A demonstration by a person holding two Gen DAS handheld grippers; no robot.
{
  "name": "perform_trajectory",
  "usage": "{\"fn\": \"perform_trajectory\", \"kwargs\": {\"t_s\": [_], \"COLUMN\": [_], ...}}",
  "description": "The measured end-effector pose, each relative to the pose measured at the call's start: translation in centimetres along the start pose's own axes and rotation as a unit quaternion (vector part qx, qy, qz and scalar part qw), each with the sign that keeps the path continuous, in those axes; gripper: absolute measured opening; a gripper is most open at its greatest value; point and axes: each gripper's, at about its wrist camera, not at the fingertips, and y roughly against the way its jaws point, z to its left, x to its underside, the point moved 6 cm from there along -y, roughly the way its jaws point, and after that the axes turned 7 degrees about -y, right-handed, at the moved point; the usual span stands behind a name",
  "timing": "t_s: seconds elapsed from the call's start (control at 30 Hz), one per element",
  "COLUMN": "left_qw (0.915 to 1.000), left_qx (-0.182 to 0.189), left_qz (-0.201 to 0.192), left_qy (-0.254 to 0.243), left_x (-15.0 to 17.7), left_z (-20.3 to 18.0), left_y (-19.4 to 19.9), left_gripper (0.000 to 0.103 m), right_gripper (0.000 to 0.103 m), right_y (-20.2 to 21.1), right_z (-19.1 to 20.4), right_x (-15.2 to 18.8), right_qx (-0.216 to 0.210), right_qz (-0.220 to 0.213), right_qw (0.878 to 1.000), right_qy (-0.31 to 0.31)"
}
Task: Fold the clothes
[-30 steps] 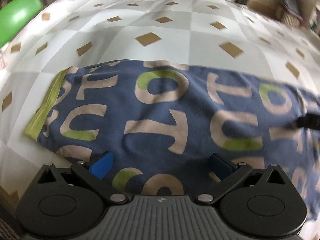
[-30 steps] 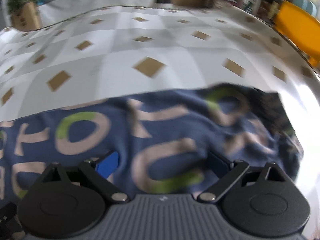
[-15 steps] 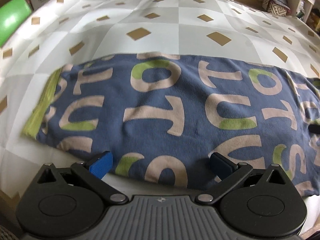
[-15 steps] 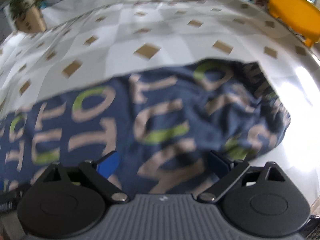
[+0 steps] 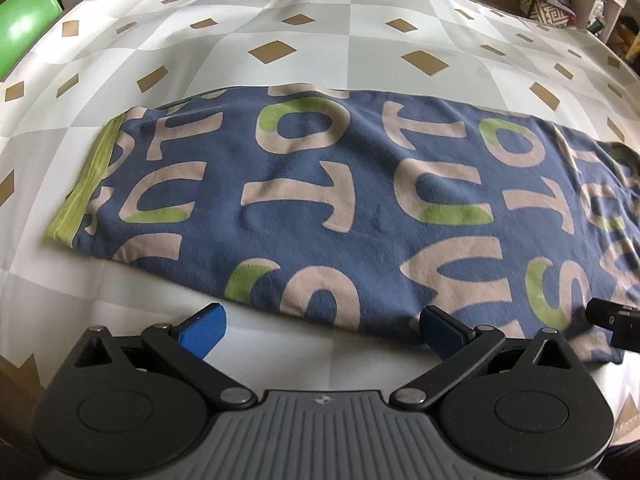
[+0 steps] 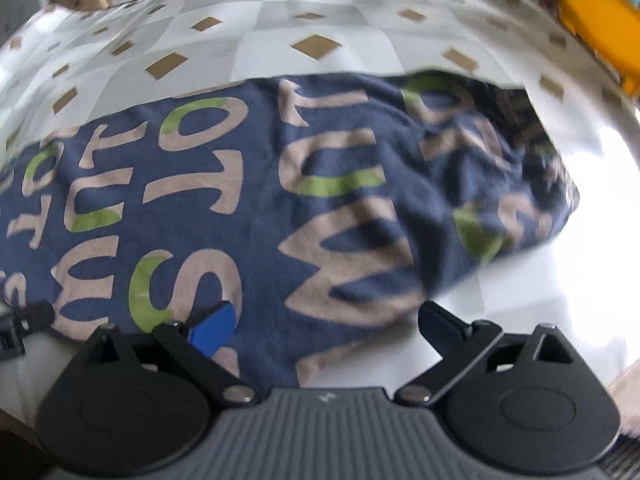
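Left wrist view:
- Left gripper [image 5: 322, 330]: jaws spread wide, released, gripping nothing.
- Fingers: bright blue pad [image 5: 203, 327] on one side, dark blue pad [image 5: 443, 330] on the other.
- Task item: navy blue fabric garment printed with large beige and lime-green letters [image 5: 360, 208]. Lying flat and stretched sideways, directly ahead of the jaws.
- Near hem of garment: just ahead of the gap between the jaws, overlapped by the dark blue pad; bright blue pad over bare surface beside the hem.
- Lime-green ribbed band [image 5: 86, 184]: at the garment end, ahead and to the left of the jaws.
- Supporting surface: white and grey checked cloth cover with tan diamond marks [image 5: 280, 32], extending beyond and around the garment.
- Right gripper [image 5: 614, 320]: black tip only, at the right edge, over the near corner of the garment.

Right wrist view (partly blurred):
- Right gripper [image 6: 322, 326]: jaws spread wide, released, gripping nothing.
- Same garment [image 6: 260, 208]: ahead of and beneath the jaws, running off to the left.
- Near edge of garment: reaching in between the jaws.
- Bunched, rumpled garment end [image 6: 500, 184]: ahead and to the right of the jaws.
- Checked cover [image 6: 320, 20]: beyond the garment.
- Orange object [image 6: 600, 28]: far right, beyond the cover edge; type not discernible.
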Motion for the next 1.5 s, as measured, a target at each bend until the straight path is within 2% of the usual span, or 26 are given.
{"fn": "perform_trajectory", "kwargs": {"t_s": [0.2, 0.37, 0.5, 0.63, 0.83, 1.2, 1.37, 1.5], "left_qw": [0.9995, 0.9979, 0.9966, 0.9957, 0.9941, 0.9927, 0.993, 0.9944], "left_qx": [0.002, 0.004, 0.013, 0.021, 0.026, 0.049, 0.05, 0.052], "left_qz": [0.009, -0.005, -0.021, -0.033, -0.036, -0.036, -0.032, -0.018], "left_qy": [-0.029, -0.065, -0.079, -0.084, -0.099, -0.104, -0.102, -0.09], "left_x": [1.1, 1.5, 1.3, 0.6, -0.3, -1.0, -0.8, -1.0], "left_z": [-1.1, -2.4, -3.1, -3.7, -4.5, -5.3, -5.0, -4.7], "left_y": [0.6, 1.6, 2.2, 2.4, 1.5, -0.3, -0.2, -0.2], "left_gripper": [0.103, 0.103, 0.103, 0.103, 0.103, 0.103, 0.103, 0.103], "right_gripper": [0.099, 0.101, 0.1, 0.1, 0.1, 0.101, 0.1, 0.099], "right_y": [0.3, 0.5, 0.9, 0.8, 0.5, 0.5, 0.7, 2.2], "right_z": [-0.4, -0.6, -1.5, -2.3, -2.2, -2.2, -2.0, -1.2], "right_x": [0.7, 1.3, 1.4, 1.3, 1.5, 1.6, 1.2, -0.6], "right_qx": [0.006, 0.005, -0.008, 0.0, 0.021, 0.024, 0.019, -0.004], "right_qz": [0.006, 0.016, 0.015, 0.017, 0.018, 0.021, 0.035, 0.01], "right_qw": [1.0, 1.0, 0.999, 0.997, 0.997, 0.997, 0.996, 0.998], "right_qy": [-0.011, -0.013, -0.05, -0.076, -0.066, -0.074, -0.078, -0.057]}}
